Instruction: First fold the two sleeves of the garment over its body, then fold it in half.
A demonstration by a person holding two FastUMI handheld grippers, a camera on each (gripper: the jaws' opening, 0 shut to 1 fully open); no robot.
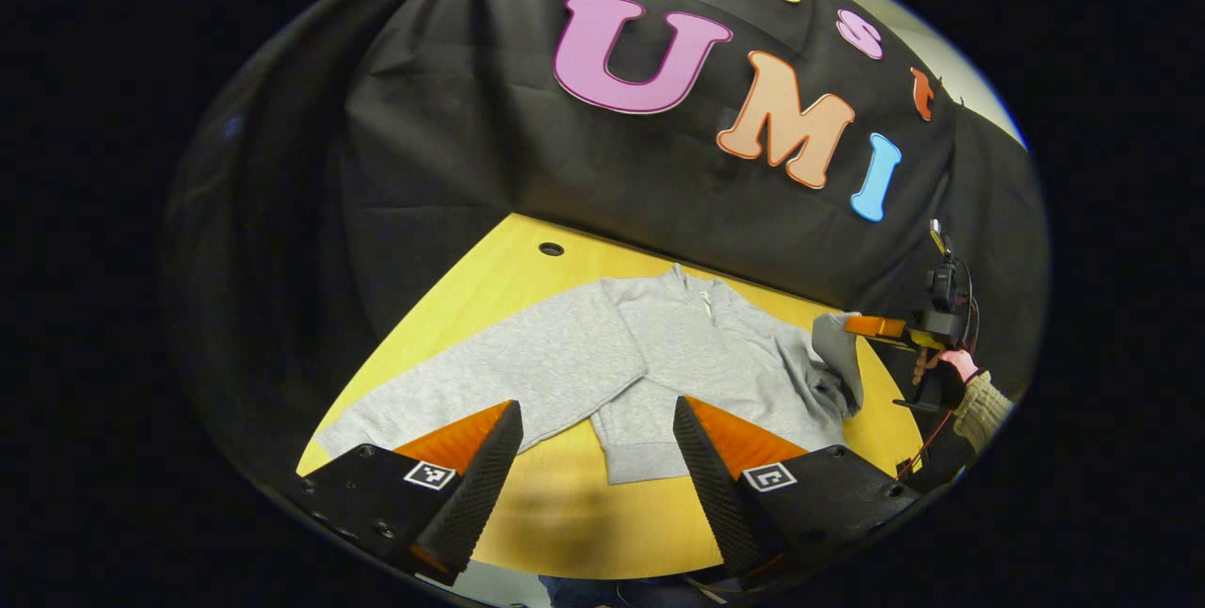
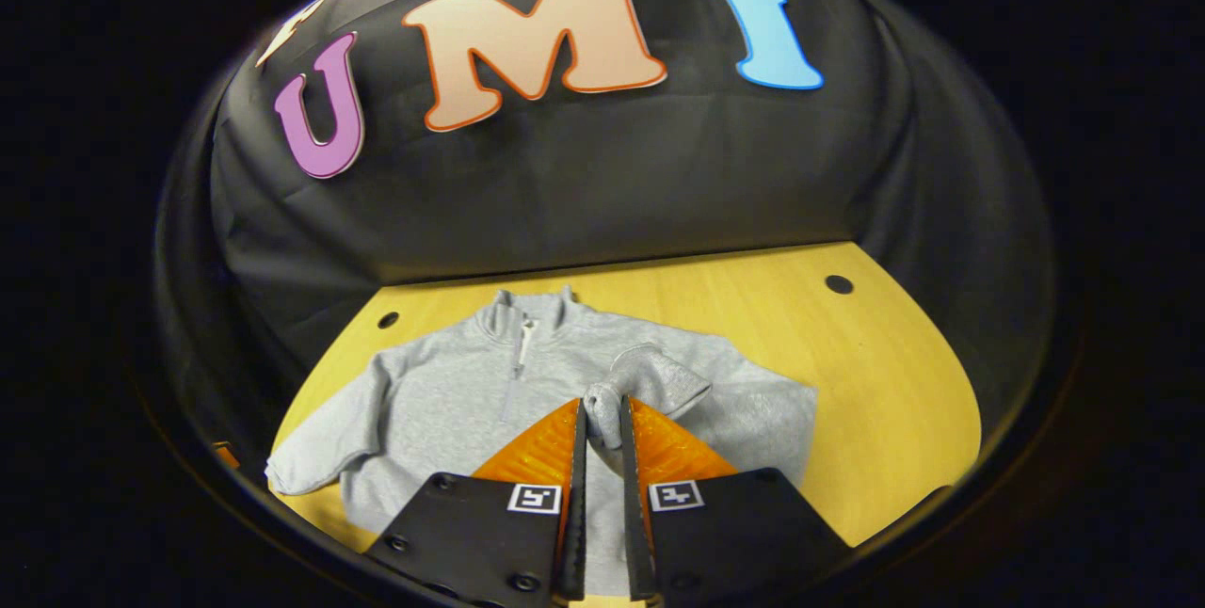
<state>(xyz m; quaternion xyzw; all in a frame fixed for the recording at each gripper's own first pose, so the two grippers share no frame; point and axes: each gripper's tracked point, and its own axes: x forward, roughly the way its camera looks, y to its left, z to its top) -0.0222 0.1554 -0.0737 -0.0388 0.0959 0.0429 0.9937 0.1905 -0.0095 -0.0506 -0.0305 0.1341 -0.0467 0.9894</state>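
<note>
Pinching the grey garment's (image 2: 442, 401) raised sleeve (image 2: 650, 377), right tool (image 2: 602, 424); left tool (image 1: 598, 420) gapes empty.

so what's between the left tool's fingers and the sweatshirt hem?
Bare yellow table, seen in the left gripper view; the sweatshirt starts just beyond.

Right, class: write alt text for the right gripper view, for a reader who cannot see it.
The right gripper is shut on the cuff of a grey sweatshirt's sleeve, lifted over the body. The sweatshirt lies on a yellow table, its other sleeve still spread out.
</note>
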